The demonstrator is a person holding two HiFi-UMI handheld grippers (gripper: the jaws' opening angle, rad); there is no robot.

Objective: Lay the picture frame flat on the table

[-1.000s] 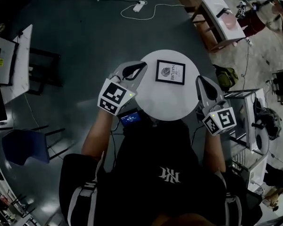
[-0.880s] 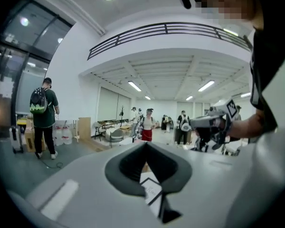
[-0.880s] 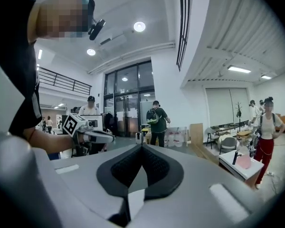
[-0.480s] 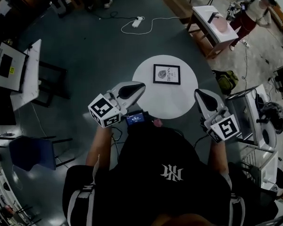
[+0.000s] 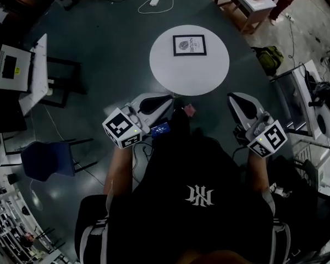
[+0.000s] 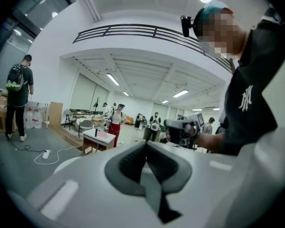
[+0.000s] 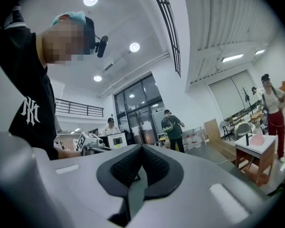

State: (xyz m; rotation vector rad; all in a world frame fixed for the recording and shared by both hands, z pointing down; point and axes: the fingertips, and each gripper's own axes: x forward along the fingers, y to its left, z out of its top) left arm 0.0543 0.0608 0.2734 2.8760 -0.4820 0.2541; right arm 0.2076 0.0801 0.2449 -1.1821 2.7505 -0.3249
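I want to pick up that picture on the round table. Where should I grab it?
Probably one edge. The picture frame lies flat on the round table, so its face gives nothing to pinch. Its near edge faces you: come in low from that side and close the jaws over the thin rim.

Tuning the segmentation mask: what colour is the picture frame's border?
Black, around a white print. The picture frame shows best in the head view.

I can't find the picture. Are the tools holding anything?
Nothing is held: the left tool and right tool are shut and empty, and the picture frame lies on the table.
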